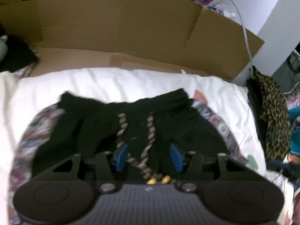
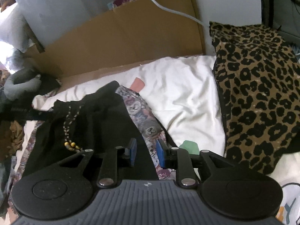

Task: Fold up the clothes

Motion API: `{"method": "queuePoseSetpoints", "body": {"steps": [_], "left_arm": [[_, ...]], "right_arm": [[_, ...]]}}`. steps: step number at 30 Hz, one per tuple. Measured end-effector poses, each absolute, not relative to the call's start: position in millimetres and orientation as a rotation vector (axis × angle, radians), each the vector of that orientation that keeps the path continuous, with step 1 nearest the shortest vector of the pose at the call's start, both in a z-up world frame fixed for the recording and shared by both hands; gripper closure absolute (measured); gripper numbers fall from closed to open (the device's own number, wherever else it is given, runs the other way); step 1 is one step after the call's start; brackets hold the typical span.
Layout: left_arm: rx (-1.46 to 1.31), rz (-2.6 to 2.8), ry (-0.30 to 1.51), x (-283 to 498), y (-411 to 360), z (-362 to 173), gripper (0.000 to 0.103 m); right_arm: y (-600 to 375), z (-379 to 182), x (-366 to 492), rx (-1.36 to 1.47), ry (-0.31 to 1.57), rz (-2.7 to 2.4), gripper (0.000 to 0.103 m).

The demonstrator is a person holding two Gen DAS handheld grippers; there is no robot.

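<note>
1. Black fabric: a dark garment (image 1: 131, 123) with a striped drawstring (image 1: 121, 131) lies bunched on a patterned cloth (image 1: 37, 131), which sits on a white sheet (image 1: 112, 78) in front of a cardboard wall (image 1: 112, 28).
2. Left gripper (image 1: 149, 156) hovers above the garment's middle, pads apart, nothing pinched. The drawstring runs in the gap between the pads and its yellow beads (image 1: 158, 180) sit near the gripper body, but the fingers do not press on it.
3. Right gripper (image 2: 146, 154) is over the garment's right edge, where black meets the patterned cloth's printed border (image 2: 144, 121). Pads are apart; the border strip shows in the gap and no clamp is visible.
4. A leopard-print cloth (image 2: 258, 93) is piled to the right, apart from the garment. A white cable (image 2: 168, 9) hangs over the cardboard.
5. Step judged: between grasps, with both tools free above the garment, likely picking the next hold for a fold.
6. To do it well: grab the black fabric only, not the patterned cloth under it, since the edges overlap at the right.
7. Keep the drawstring and beads tucked inside before folding, or they trail out.
8. Pinch two matching corners or hem points at even height, lift just clear, and lay the fabric flat without dragging the sheet.
9. The left view is blurred, so fine edges there are unclear.
</note>
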State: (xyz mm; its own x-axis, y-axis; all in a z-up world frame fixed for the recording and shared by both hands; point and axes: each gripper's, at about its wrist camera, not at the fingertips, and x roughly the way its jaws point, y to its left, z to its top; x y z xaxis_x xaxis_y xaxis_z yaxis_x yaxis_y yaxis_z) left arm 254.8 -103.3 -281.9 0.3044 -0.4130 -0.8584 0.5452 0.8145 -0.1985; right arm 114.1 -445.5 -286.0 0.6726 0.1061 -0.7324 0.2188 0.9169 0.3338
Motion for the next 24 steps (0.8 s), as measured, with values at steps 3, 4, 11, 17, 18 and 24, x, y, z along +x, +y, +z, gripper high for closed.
{"method": "queuePoseSetpoints", "body": {"steps": [3, 4, 11, 17, 18, 24], "left_arm": [[0.102, -0.615, 1.073, 249.9, -67.0, -275.5, 0.050], [0.094, -0.611, 1.070, 248.6, -56.7, -273.7, 0.050], [0.087, -0.559, 1.057, 257.7, -6.8, -280.1, 0.050], [0.068, -0.450, 1.103, 275.9, 34.0, -312.4, 0.057], [0.068, -0.437, 1.106, 278.6, 38.9, -317.6, 0.057], [0.105, -0.348, 1.133, 293.4, 56.4, -349.0, 0.057]], "right_arm": [[-441.5, -280.2, 105.2, 0.406, 0.827, -0.062, 0.069], [-439.5, -278.4, 102.7, 0.397, 0.824, -0.060, 0.068], [-420.7, -282.6, 92.8, 0.340, 0.846, -0.054, 0.061], [-407.1, -311.2, 92.9, 0.308, 0.929, -0.069, 0.060], [-406.4, -315.9, 92.8, 0.302, 0.941, -0.076, 0.060], [-413.2, -337.1, 95.4, 0.329, 0.986, -0.136, 0.060]]}}
